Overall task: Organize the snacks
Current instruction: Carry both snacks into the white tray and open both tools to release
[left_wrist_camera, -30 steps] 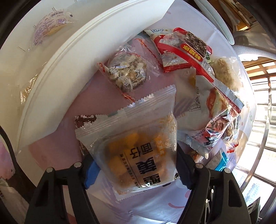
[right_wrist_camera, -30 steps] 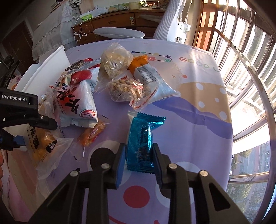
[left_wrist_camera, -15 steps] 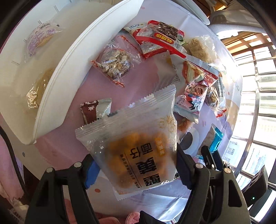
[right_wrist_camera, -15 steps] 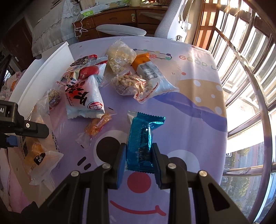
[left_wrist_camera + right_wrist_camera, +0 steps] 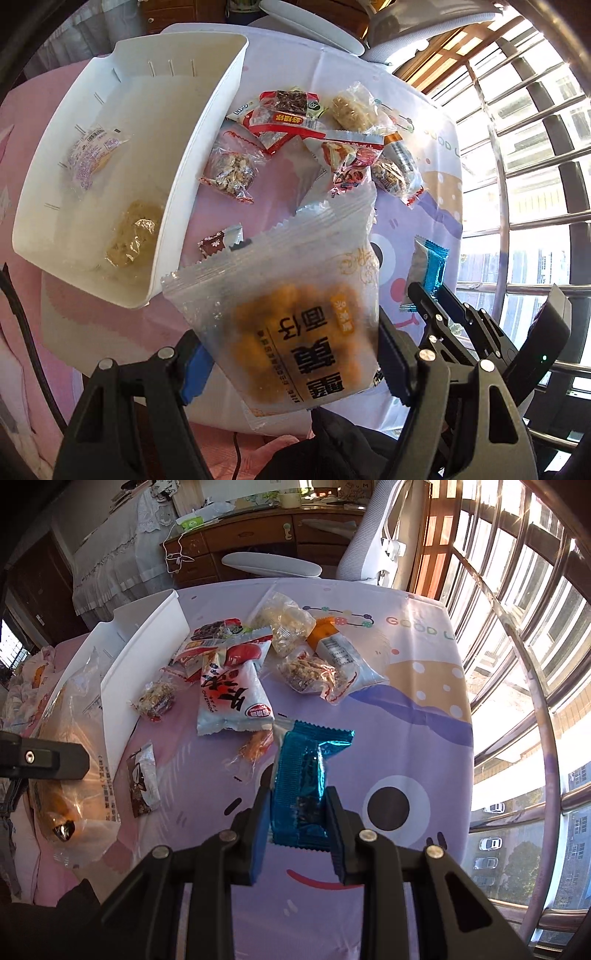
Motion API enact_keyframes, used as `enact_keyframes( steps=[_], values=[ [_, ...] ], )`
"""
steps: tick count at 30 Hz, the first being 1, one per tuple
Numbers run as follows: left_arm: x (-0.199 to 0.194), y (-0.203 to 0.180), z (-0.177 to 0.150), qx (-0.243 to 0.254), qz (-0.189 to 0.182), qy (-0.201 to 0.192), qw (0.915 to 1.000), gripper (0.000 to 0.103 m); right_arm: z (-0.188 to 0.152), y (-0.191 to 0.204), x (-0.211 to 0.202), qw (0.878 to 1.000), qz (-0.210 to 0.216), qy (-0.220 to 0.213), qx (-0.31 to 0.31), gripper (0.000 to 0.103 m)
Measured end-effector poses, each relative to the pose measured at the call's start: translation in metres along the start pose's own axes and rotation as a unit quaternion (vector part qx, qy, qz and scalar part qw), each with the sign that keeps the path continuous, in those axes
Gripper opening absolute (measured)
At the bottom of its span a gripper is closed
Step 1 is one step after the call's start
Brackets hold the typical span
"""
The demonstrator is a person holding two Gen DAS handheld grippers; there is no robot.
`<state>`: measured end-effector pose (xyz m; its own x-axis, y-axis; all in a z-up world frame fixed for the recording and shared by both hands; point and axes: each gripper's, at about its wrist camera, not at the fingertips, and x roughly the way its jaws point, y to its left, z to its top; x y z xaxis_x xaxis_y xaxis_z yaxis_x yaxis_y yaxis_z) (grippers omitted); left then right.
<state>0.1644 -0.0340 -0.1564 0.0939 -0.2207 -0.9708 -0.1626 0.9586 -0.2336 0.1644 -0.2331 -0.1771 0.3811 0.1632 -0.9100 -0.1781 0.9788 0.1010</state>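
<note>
Left hand-held gripper (image 5: 291, 365): clamped on orange-snack bag (image 5: 295, 325); slack film may slip.
Right hand-held gripper (image 5: 297, 834): clamped on blue wafer packet (image 5: 301, 779); may miss white bin (image 5: 177, 177).

The frosted snack bag (image 5: 295, 325) hides part of the brown wrapper (image 5: 214, 243) (its print is too small to read). The white bin (image 5: 144, 664) is partly hidden behind the black gripper arm (image 5: 44, 762).

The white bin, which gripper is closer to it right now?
Left. The left gripper, holding the clear orange-snack bag, is beside the white bin; the right gripper, holding the blue packet, is farther away.
</note>
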Motion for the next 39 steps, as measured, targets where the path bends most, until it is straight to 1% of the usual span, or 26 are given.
enact_keyframes(
  steps=[4, 8, 12, 17, 24, 30, 35, 39],
  values=[
    [-0.024, 0.013, -0.010, 0.014, -0.009, -0.008, 0.9998, 0.075, -0.002, 0.016, -0.015, 1.000, 0.006, -0.011, -0.005, 0.028],
    [-0.039, 0.028, -0.014, 0.020, -0.015, -0.011, 0.9996, 0.075, -0.002, 0.033, -0.028, 1.000, 0.011, -0.021, -0.006, 0.028],
    [-0.054, 0.045, -0.014, 0.022, -0.035, -0.019, 0.9990, 0.075, 0.001, 0.053, -0.040, 0.999, 0.012, -0.033, -0.013, 0.028],
    [-0.076, 0.065, -0.009, 0.042, -0.037, -0.031, 0.9979, 0.075, 0.006, 0.077, -0.055, 0.998, 0.007, -0.055, -0.011, 0.028],
    [-0.097, 0.100, 0.010, 0.078, -0.029, -0.032, 0.9961, 0.075, 0.020, 0.116, -0.065, 0.997, 0.005, -0.079, 0.009, 0.028],
    [-0.105, 0.130, 0.034, 0.110, -0.025, -0.028, 0.9932, 0.076, 0.031, 0.154, -0.065, 0.995, 0.009, -0.100, 0.024, 0.028],
    [-0.109, 0.153, 0.053, 0.137, -0.034, -0.031, 0.9896, 0.076, 0.038, 0.184, -0.060, 0.992, 0.018, -0.117, 0.040, 0.028],
    [-0.113, 0.172, 0.067, 0.157, -0.037, -0.042, 0.9861, 0.076, 0.041, 0.207, -0.055, 0.990, 0.025, -0.129, 0.052, 0.029]
  ],
)
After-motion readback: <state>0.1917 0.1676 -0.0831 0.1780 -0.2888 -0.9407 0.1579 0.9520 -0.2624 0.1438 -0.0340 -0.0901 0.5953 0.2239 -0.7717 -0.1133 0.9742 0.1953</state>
